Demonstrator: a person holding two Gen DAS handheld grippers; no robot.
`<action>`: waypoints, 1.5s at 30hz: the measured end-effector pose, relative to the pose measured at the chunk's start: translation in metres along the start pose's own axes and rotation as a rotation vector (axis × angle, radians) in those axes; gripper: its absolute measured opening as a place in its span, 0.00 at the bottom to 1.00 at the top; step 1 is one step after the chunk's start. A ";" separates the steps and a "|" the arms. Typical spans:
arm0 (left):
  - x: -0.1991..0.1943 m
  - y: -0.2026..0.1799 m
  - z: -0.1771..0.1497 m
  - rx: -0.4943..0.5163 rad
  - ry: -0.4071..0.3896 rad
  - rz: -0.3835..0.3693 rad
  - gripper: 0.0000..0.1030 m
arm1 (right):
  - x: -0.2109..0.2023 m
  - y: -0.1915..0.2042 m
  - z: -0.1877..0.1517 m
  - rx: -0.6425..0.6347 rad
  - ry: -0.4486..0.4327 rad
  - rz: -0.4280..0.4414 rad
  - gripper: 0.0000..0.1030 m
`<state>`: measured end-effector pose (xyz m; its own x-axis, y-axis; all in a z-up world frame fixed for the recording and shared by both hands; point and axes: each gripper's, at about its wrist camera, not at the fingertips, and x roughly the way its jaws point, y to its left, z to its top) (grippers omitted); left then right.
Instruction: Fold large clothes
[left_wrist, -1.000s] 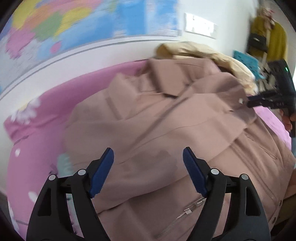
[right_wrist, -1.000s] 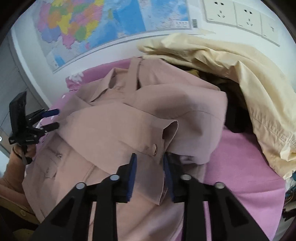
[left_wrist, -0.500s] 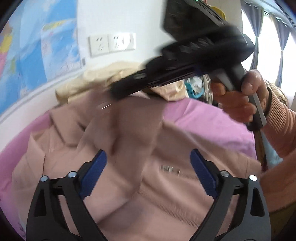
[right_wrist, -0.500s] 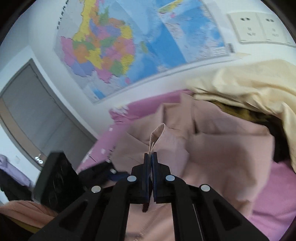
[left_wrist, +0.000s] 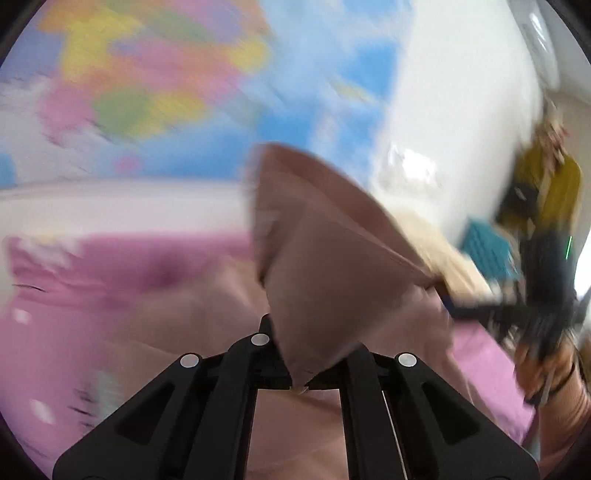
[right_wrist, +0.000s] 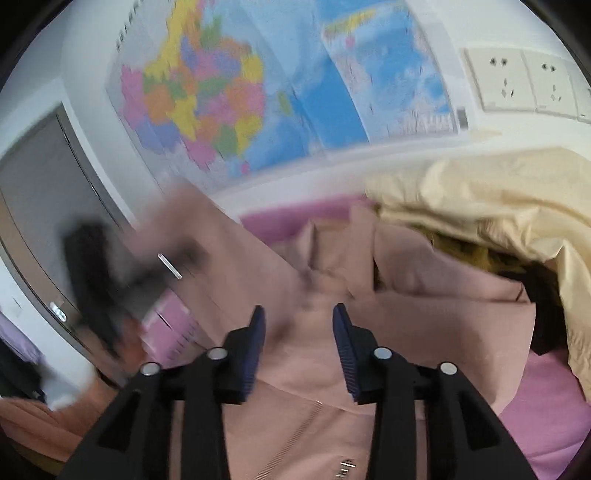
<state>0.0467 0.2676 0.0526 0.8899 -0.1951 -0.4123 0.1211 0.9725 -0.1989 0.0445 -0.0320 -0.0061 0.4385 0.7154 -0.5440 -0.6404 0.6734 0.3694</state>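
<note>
A dusty-pink jacket (right_wrist: 424, 306) lies spread on a pink bedsheet (right_wrist: 546, 406). My left gripper (left_wrist: 301, 369) is shut on a fold of the jacket (left_wrist: 325, 280) and holds it lifted above the bed; the view is blurred by motion. My right gripper (right_wrist: 299, 347) is open and empty above the jacket's middle, near its zipper (right_wrist: 295, 435). The right gripper also shows in the left wrist view (left_wrist: 535, 314), at the right. The left gripper shows as a dark blur in the right wrist view (right_wrist: 103, 280), with pink cloth rising from it.
A cream garment (right_wrist: 498, 206) is heaped at the back right of the bed, over something dark. A colourful map (right_wrist: 240, 92) and wall sockets (right_wrist: 517, 85) are on the wall behind. A yellow garment (left_wrist: 554, 184) hangs at the far right.
My left gripper has shut on a fold of the jacket and lifted it. My right gripper, shut on the cloth half a second ago, has opened and let it go.
</note>
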 end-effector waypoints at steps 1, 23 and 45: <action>-0.015 0.010 0.010 -0.005 -0.038 0.020 0.03 | 0.018 0.006 -0.005 -0.047 0.059 -0.033 0.54; -0.091 0.051 0.064 0.004 -0.182 0.171 0.04 | 0.190 0.101 0.003 -0.255 0.279 0.076 0.04; 0.039 -0.069 0.017 0.158 0.069 -0.147 0.06 | 0.021 -0.032 -0.016 -0.002 0.071 -0.026 0.50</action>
<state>0.0801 0.1948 0.0658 0.8261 -0.3389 -0.4501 0.3192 0.9398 -0.1219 0.0640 -0.0412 -0.0411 0.4093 0.6826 -0.6054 -0.6307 0.6911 0.3529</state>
